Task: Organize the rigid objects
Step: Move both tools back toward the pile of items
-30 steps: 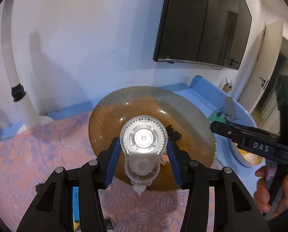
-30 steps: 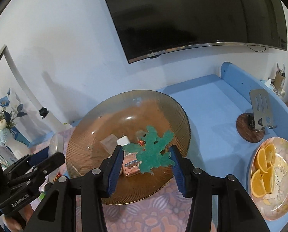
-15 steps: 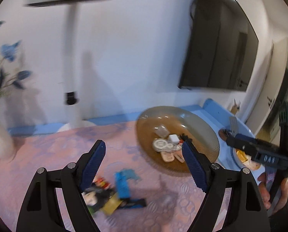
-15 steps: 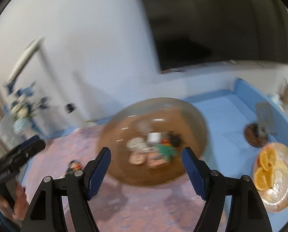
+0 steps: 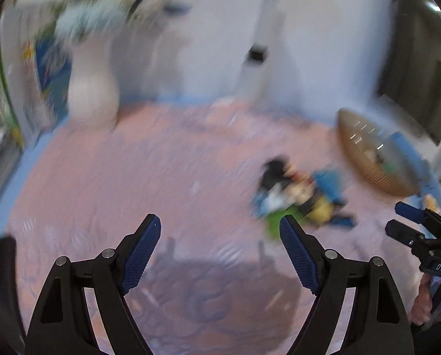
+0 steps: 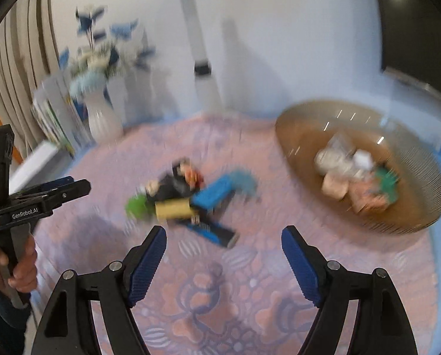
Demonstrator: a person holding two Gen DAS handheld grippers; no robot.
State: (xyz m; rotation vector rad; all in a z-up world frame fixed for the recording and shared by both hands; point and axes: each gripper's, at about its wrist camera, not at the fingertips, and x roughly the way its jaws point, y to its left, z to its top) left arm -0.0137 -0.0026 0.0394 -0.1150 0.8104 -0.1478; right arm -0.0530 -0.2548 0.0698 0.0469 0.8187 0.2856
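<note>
A pile of small toys (image 6: 188, 198) lies on the pink patterned cloth: a dark figure, a green piece, a yellow block and blue blocks; the left wrist view shows it blurred (image 5: 300, 195). An amber glass bowl (image 6: 303, 130) at the right holds several small items, among them a green piece and a white dispenser. It also shows in the left wrist view (image 5: 365, 153). My left gripper (image 5: 219, 251) is open and empty above bare cloth, left of the pile. My right gripper (image 6: 223, 261) is open and empty, just in front of the pile.
A white vase of blue flowers (image 6: 102, 115) and a stack of books (image 6: 52, 118) stand at the back left. A white lamp pole (image 6: 197, 38) rises by the wall. A dark TV (image 6: 418, 23) hangs at the right. Both views are motion-blurred.
The left gripper let go of the white dispenser and the right gripper the green piece, both into the bowl. Both opened wide and swung left and back toward the toy pile.
</note>
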